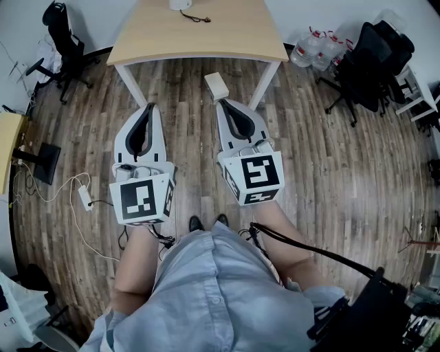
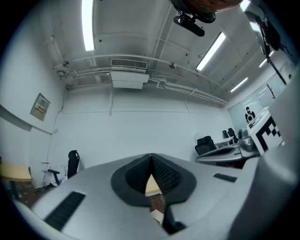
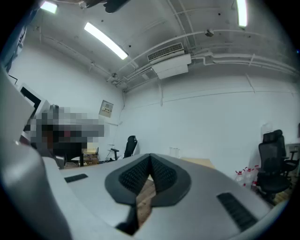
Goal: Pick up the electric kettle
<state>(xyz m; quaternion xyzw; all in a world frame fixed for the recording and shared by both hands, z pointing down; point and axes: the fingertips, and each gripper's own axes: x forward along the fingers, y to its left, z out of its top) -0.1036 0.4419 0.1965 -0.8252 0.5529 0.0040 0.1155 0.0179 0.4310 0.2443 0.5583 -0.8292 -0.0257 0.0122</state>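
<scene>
The kettle (image 1: 180, 4) is a white shape at the far edge of the light wooden table (image 1: 227, 34), cut off by the top of the head view, with a black cord (image 1: 196, 16) beside it. In the right gripper view the kettle (image 3: 174, 152) is small and far off on the table. My left gripper (image 1: 150, 106) and right gripper (image 1: 223, 103) are held side by side over the wood floor, short of the table's near edge. Both point toward the table. On each, the jaws meet at the tips with nothing between them, as the left gripper (image 2: 151, 157) and right gripper (image 3: 150, 157) show in their own views.
A small white box (image 1: 216, 86) lies on the floor under the table's front edge, just ahead of the right gripper. Black office chairs stand at the left (image 1: 62, 34) and right (image 1: 371, 55). Water bottles (image 1: 313, 47) sit at the right, and a power strip (image 1: 84, 198) with cables lies at the left.
</scene>
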